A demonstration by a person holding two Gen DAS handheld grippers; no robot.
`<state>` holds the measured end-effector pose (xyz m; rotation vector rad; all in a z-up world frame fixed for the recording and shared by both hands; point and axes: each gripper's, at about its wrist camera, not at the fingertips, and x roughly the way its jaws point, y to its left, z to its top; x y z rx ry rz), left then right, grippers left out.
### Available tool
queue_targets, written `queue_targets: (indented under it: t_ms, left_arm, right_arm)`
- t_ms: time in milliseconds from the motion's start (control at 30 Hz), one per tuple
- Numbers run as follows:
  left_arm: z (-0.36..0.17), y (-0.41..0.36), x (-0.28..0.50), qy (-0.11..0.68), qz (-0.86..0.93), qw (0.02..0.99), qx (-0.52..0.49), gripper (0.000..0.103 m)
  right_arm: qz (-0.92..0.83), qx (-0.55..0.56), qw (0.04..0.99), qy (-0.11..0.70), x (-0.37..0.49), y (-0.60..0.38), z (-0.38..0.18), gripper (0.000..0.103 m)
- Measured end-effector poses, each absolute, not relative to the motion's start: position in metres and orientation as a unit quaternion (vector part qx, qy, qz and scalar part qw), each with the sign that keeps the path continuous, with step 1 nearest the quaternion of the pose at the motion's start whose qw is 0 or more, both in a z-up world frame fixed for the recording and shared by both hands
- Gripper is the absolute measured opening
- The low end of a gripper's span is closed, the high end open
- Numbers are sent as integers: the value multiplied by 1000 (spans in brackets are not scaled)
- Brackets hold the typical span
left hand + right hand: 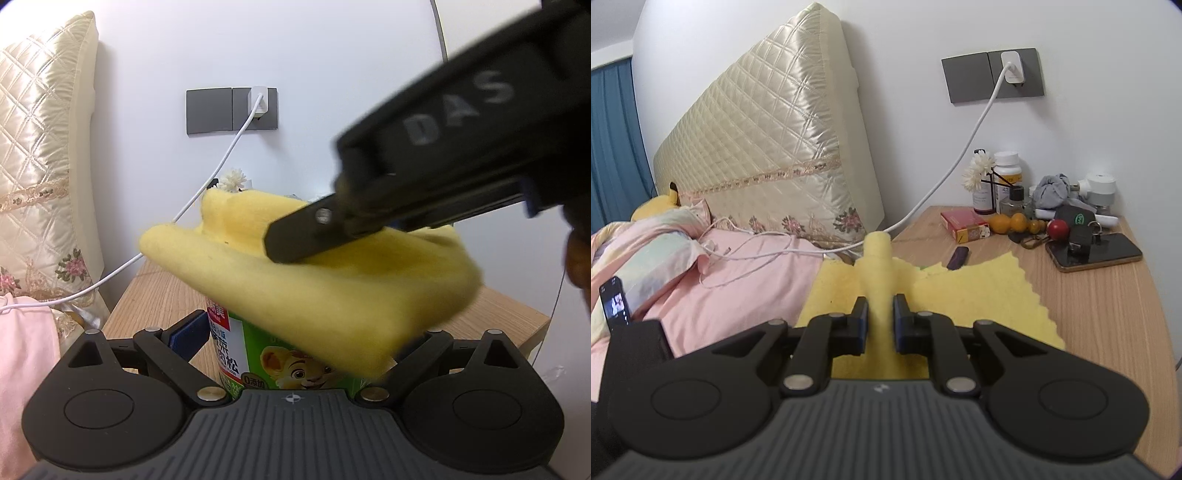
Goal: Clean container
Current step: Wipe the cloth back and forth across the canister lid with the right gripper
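Left gripper, jaws spread wide around the green container, which stands on the wooden bedside table; pad contact cannot be confirmed. Right gripper pinches a yellow cloth draped over the container's top. Wiping appears underway; the labelled sides seemingly remain.

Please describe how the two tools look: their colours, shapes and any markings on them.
Both tools are matte black, with two round discs at the base, silver pivot pins, a ribbed grey plate and blue-padded fingers. The left tool has a small crosshair mark on its plate. The right tool shows grey "DAS" lettering on its side.
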<state>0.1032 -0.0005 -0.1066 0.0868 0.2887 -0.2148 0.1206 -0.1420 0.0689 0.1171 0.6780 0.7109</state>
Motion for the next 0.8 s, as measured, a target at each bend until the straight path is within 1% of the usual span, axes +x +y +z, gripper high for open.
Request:
queue_targets:
  t_ms: [167,300,400,433,533,800]
  left_arm:
    - [-108,-1,104,145,-107,983,43,98]
    - [-110,-1,103,146,-107,982,45,98]
    - [-75,-26,105,147,-105,983,44,98]
    - [-79,-18,95,147,-106,983,43,98]
    - [-93,-5,100,149,-109,982,38,97]
    - [-99,5,98,147,-110,983,32,97]
  right_arm:
    - [332,28,884,328,120,-149,72,15]
    - [314,26,893,322,132,-153,68,15]
    - [307,34,896,319,143,-152,63,15]
    - [306,40,896,319,146,-151,62,15]
    - [309,48,894,320,150,-145,59,15]
    - [335,47,884,323,132,-134,65,16]
